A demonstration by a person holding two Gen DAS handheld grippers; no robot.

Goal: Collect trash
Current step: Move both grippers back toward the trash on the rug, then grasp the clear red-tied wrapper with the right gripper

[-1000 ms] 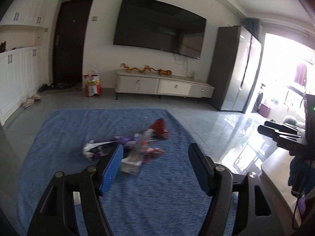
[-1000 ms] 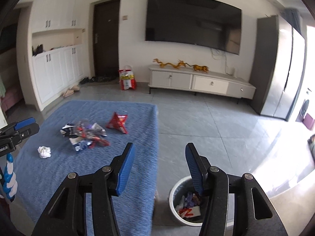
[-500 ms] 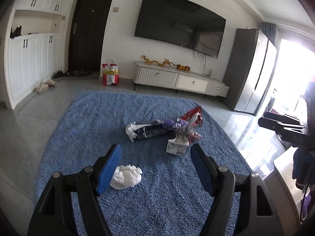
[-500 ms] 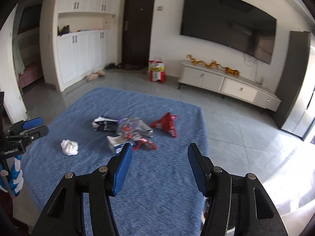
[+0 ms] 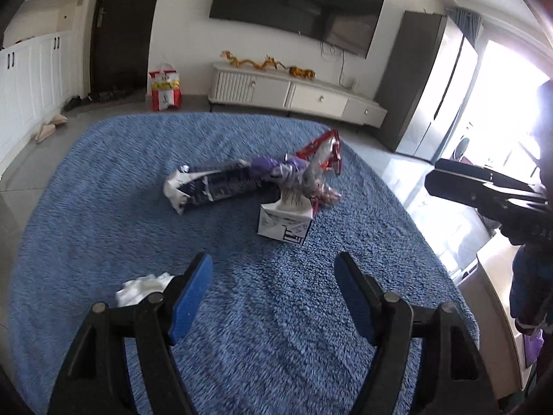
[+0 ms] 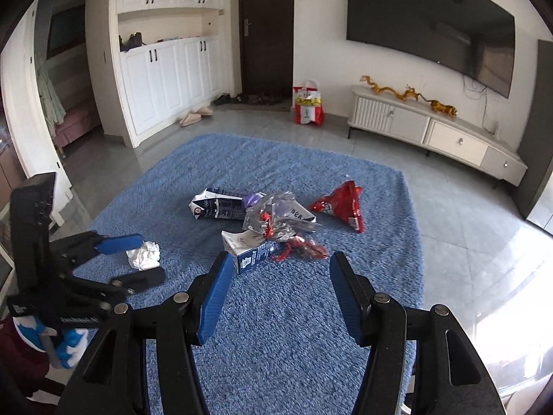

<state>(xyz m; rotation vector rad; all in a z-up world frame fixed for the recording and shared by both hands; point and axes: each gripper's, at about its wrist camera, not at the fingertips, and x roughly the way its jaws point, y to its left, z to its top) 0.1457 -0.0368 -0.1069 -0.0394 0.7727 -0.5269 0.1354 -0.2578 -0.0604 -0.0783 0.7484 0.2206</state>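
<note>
A pile of trash lies on the blue rug point(image 5: 103, 180): a dark milk carton point(image 5: 211, 186), a small white and blue carton point(image 5: 283, 223), crinkled silver and purple wrappers point(image 5: 293, 169) and a red snack bag point(image 6: 340, 204). A crumpled white tissue point(image 5: 141, 287) sits apart, just outside my left gripper's left finger and partly hidden by it. My left gripper point(image 5: 273, 276) hangs low over the rug, open and empty. In the right wrist view its tips point(image 6: 152, 257) frame the tissue point(image 6: 143, 256). My right gripper point(image 6: 280, 276) is open and empty, just short of the small carton point(image 6: 249, 249).
Bare tile floor surrounds the rug. A white TV cabinet point(image 6: 432, 131) stands along the far wall under the TV, with a red and yellow bag point(image 6: 307, 103) beside it. Slippers point(image 6: 195, 116) lie by the white cupboards. A dark fridge point(image 5: 428, 86) stands at right.
My left gripper has sunk toward the rug, and the tissue is now beside its left finger. My right gripper has swung left, away from the white bin, to face the trash pile.
</note>
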